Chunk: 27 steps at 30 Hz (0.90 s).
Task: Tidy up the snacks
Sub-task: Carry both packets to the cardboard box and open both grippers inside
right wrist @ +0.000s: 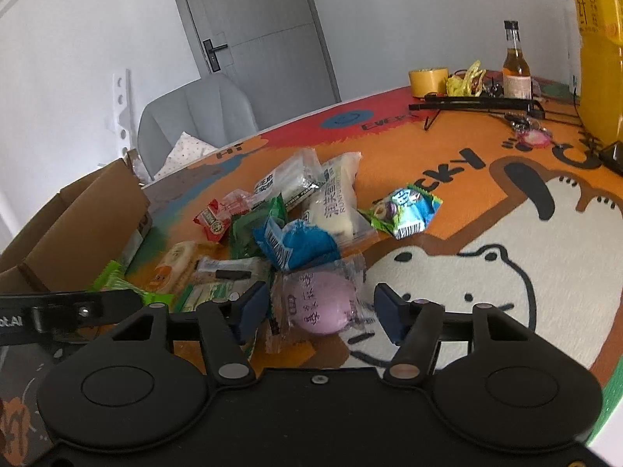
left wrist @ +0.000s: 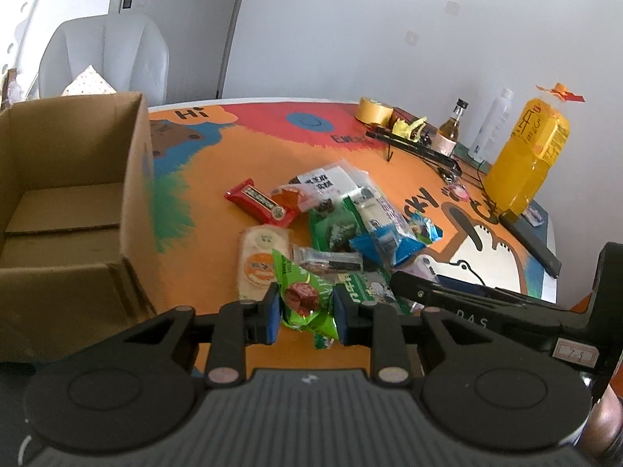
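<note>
My left gripper (left wrist: 306, 311) pinches the light, crinkly green packet (left wrist: 303, 299) mid-body beside the box (left wrist: 128, 179); my right gripper (right wrist: 317, 311) straddles the soft purple bun (right wrist: 321, 305), pads apart

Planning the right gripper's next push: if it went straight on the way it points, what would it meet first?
The right gripper already has the purple bun packet between its open jaws; it would likely meet that first, then the blue packet.
</note>
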Available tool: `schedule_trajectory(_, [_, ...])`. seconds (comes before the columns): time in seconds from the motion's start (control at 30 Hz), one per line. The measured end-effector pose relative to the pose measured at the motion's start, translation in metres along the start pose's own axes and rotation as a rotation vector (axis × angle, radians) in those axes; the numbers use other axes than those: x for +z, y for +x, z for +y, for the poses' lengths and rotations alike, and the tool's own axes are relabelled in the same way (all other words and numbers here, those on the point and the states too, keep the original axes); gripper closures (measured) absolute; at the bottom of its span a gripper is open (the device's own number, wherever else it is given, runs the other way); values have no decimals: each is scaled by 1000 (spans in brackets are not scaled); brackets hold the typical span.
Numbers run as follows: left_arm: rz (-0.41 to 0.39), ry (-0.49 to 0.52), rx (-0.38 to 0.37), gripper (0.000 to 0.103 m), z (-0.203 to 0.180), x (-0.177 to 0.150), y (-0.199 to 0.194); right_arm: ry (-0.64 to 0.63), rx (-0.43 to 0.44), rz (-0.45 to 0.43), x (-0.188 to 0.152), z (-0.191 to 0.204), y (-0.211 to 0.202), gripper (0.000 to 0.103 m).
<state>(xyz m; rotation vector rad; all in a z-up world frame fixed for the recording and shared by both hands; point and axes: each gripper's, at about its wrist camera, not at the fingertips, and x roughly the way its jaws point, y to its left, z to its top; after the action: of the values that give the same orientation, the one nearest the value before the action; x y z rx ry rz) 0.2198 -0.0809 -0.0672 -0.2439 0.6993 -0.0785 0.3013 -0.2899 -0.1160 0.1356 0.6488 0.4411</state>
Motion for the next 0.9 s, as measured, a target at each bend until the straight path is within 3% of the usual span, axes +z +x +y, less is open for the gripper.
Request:
schedule_trajectory(0.23, [-21, -10, 11, 77, 6, 4, -4, -83, -36, 14, -3, 14, 9, 46])
schedule_trajectory(0.27, [-24, -11, 12, 77, 6, 4, -5, -96, -35, 12, -4, 16, 9, 49])
schedule_trajectory(0.3, [-27, -13, 13, 77, 7, 5, -6, -110, -38, 12, -4, 17, 8, 64])
schedule_trajectory(0.4, [-42, -21, 18, 77, 10, 7, -12, -63, -28, 27, -1, 12, 4, 69])
schedule_trajectory(0.9, [-118, -47, 21, 77, 29, 17, -41, -25, 6, -93, 16, 23, -40, 70])
